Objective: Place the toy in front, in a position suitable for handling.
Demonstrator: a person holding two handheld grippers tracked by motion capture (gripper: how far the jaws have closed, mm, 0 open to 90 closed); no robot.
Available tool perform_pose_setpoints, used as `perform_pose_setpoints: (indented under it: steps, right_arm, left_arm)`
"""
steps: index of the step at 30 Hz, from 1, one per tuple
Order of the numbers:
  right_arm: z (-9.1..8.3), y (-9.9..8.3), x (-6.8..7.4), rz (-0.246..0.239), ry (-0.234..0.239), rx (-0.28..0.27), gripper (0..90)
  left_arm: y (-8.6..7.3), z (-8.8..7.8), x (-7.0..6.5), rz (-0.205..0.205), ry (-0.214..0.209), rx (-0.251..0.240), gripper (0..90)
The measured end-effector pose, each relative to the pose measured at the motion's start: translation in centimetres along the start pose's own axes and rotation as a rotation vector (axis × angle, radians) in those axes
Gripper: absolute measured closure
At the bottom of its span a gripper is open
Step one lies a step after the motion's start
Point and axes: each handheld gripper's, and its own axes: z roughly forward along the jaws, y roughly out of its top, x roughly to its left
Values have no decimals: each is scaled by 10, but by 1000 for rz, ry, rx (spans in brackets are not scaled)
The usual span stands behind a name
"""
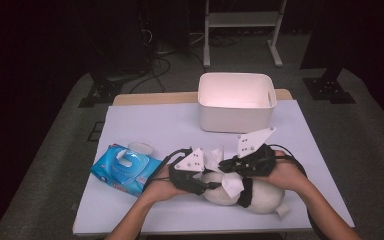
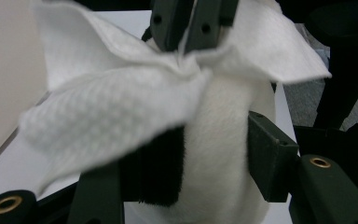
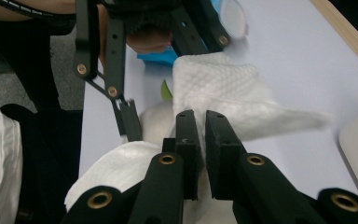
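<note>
I held my left hand-held gripper (image 1: 211, 185) low over the near middle of the desk (image 1: 145, 122), its jaws pressed in on either side of a white plush toy (image 1: 252, 196). In the left gripper view the two black pads sat against the toy's fuzzy white body (image 2: 219, 154), one on each flank, so it was pinched between them. The toy lay on its side on the lilac desk cover, close to the front edge, with a black band around its middle.

My right hand-held gripper (image 1: 226, 163) came in from the right, just above the toy. Its jaws were pressed together on a white wet wipe (image 3: 223, 93); in the right gripper view the textured sheet ran up between the pads (image 3: 186, 135) and fanned out beyond them. In the left gripper view the same wipe (image 2: 116, 98) draped over the top of the toy, bunched where the other gripper's jaws nipped it.

To the left of my hands a blue pack of wet wipes (image 1: 125, 168) lay flat on the desk, with a small round white lid (image 1: 140, 148) just behind it. A white plastic bin (image 1: 236, 101) stood farther back, well apart from the toy, open side up.
</note>
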Motion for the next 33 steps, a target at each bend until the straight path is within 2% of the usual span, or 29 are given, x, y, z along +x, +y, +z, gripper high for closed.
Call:
perform_pose_setpoints:
  steps: [3, 8, 10, 13, 16, 18, 21, 25, 26, 33]
  right_arm:
    - [-11, -10, -2, 18, -25, 14, 837]
    - [-27, -32, 0, 32, -80, 94, 837]
    - [-36, -40, 2, 58, -83, 74, 836]
    - [-54, -50, 3, 69, -113, 54, 836]
    - [-70, -64, 2, 114, -143, 45, 836]
    - [-76, -73, 1, 150, -134, 15, 836]
    - [-73, -77, 4, 149, -127, 11, 836]
    - [-67, -77, 6, 143, -106, 3, 836]
    - [-66, -78, 7, 139, -97, 1, 836]
    - [-63, -81, 7, 163, -65, -33, 833]
  left_arm:
    - [-1, 0, 0, -5, -2, 1, 461]
    - [-5, -1, 1, -12, -9, -6, 460]
    - [-5, -1, 0, -6, -8, -7, 460]
    - [-7, -1, 0, -12, -7, -7, 460]
    - [-10, -2, 0, -18, -22, -18, 457]
    - [-8, -2, 0, -12, -33, -18, 450]
    - [-7, -3, 1, -17, -50, -9, 405]
    - [-11, -9, 7, -92, -66, -42, 308]
    - [-12, -9, 8, -99, -60, -44, 287]
    - [-5, -1, 9, -102, -91, -36, 246]
